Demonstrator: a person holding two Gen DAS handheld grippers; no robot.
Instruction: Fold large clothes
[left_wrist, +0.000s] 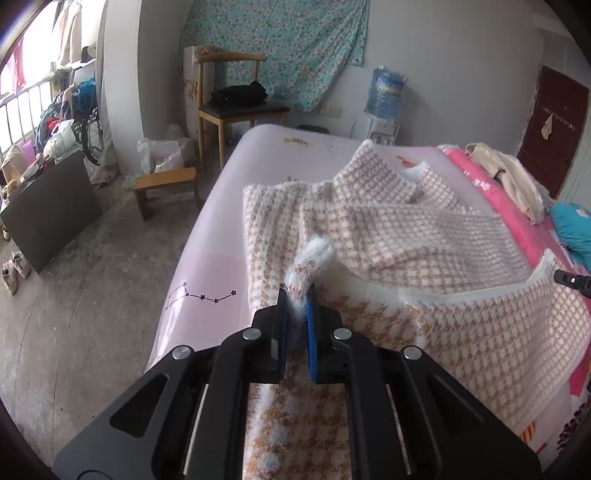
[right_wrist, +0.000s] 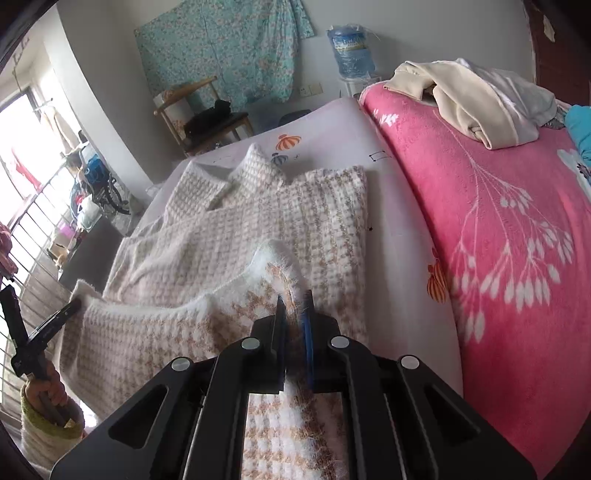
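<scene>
We hold a fuzzy tan-and-white houndstooth garment (left_wrist: 388, 229) over a pale pink bed sheet (left_wrist: 218, 236), its collar toward the sheet's far edge and its near hem lifted off the sheet. Our left gripper (left_wrist: 297, 295) is pressed together on one fluffy corner of that hem, on the side nearest the bed's left edge; our right gripper (right_wrist: 295, 301) pinches the other hem corner, on the side next to the pink floral blanket (right_wrist: 498, 221) covering the bed's right part. A cream garment (right_wrist: 472, 99) lies bunched at the blanket's far end. A wooden chair (left_wrist: 236, 107) stands beyond the bed's far left corner.
</scene>
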